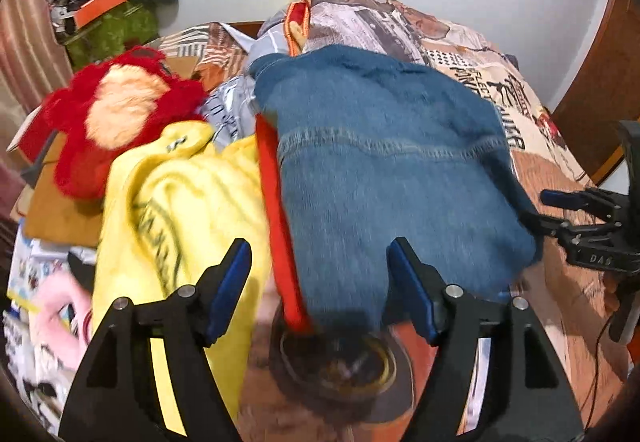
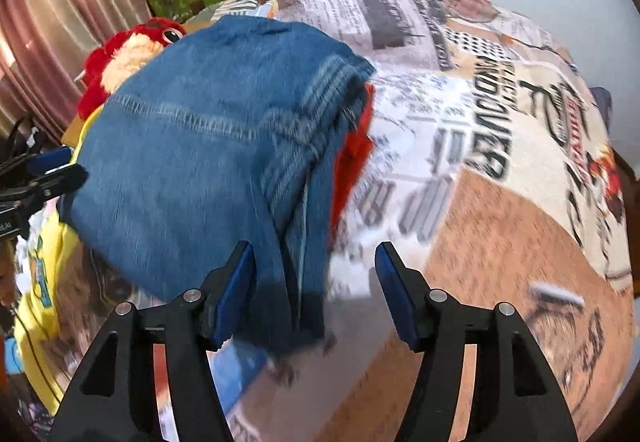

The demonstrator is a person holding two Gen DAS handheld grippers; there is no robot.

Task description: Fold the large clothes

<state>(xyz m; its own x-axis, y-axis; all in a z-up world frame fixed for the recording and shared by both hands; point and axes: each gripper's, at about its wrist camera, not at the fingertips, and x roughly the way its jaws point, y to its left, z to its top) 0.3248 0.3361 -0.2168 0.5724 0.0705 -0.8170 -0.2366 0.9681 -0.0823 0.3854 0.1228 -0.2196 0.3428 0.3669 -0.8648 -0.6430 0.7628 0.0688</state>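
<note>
A blue denim garment (image 1: 384, 161) lies folded on the bed, with an orange-red cloth (image 1: 280, 226) under its left edge. It also shows in the right wrist view (image 2: 208, 145), with the orange-red cloth (image 2: 352, 157) at its right side. My left gripper (image 1: 320, 282) is open, its jaws wide apart over the garment's near end. My right gripper (image 2: 316, 282) is open over the garment's near right corner and is seen from the side in the left wrist view (image 1: 572, 209). A yellow printed shirt (image 1: 172, 209) lies left of the denim.
A printed bedcover (image 2: 500, 161) covers the bed. A red plush toy (image 1: 116, 113) lies at the far left. A cluttered stack with a green box (image 1: 112, 25) stands by the curtain (image 2: 60, 21). A round dark object (image 1: 340, 362) sits at the near edge. A wooden door (image 1: 600, 81) is at right.
</note>
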